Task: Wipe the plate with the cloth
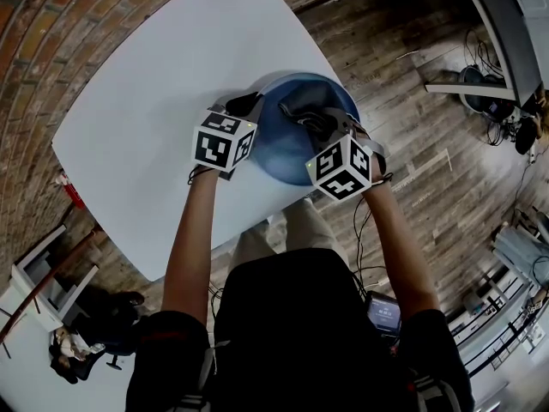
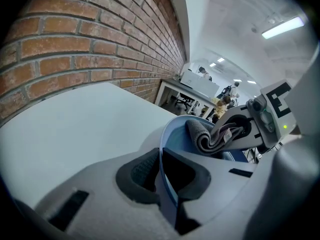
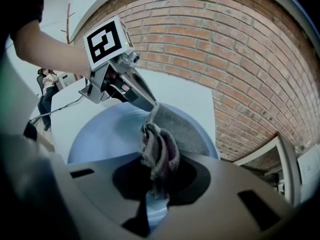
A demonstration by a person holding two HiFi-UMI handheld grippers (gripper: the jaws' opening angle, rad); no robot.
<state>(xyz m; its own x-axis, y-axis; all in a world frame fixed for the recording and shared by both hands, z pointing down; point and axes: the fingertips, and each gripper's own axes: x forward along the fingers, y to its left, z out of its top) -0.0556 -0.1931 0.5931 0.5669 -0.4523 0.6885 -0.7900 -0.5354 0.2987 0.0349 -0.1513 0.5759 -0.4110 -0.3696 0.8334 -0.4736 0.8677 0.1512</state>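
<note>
Left gripper [image 2: 162, 176] is clamped on the plate [image 1: 276, 148] at its left rim, over the tabletop [image 1: 154, 110]. Right gripper [image 3: 155, 181] pinches the bunched cloth [image 3: 159, 151], which lies on the plate's face. Bare blue surface runs from the cloth toward my left gripper, so I'd wipe that way.

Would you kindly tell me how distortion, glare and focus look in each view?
Head view: fisheye bows the table; light is even. Left gripper view: the brick wall curves, the ceiling lamp glares. Right gripper view: the cloth, up close, looks slightly blurred.
</note>
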